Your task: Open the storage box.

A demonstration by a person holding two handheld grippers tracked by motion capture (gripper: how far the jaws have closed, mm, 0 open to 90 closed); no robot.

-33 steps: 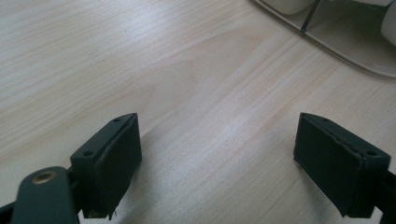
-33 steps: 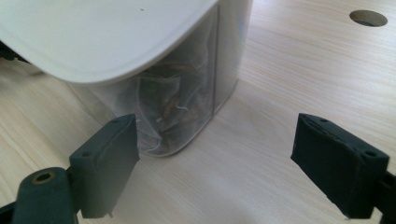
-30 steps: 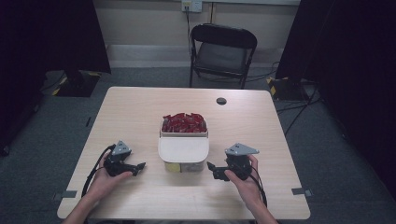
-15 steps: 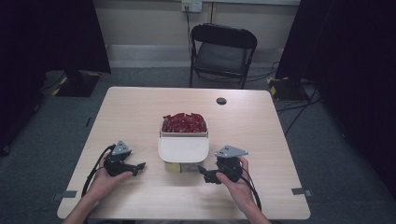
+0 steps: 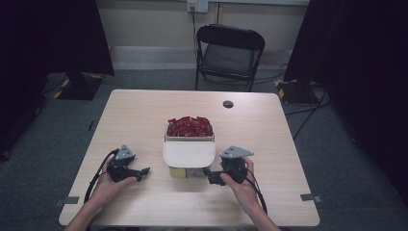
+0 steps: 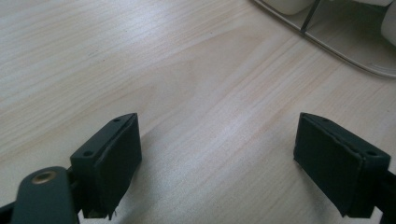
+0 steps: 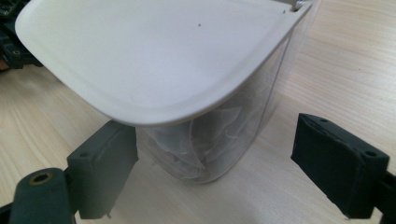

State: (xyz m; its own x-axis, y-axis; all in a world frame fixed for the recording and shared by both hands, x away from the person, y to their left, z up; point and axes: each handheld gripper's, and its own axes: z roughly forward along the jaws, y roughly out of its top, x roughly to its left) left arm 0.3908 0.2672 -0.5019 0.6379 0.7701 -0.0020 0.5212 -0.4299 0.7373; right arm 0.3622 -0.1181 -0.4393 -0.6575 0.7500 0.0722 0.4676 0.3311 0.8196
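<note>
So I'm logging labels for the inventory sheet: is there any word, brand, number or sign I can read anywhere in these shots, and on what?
None can be read.
White lid: blank, apart from one small dark speck seen in the right gripper view.
Clear container: no label showing.
Red packets: any print is too small and blurred to read.
Left tool and right tool: no markings, just screw holes.
Table: bare wood grain.

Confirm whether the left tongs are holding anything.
No: in the left gripper view the left tongs stand wide open over the bare table, with nothing between their jaws.
</note>
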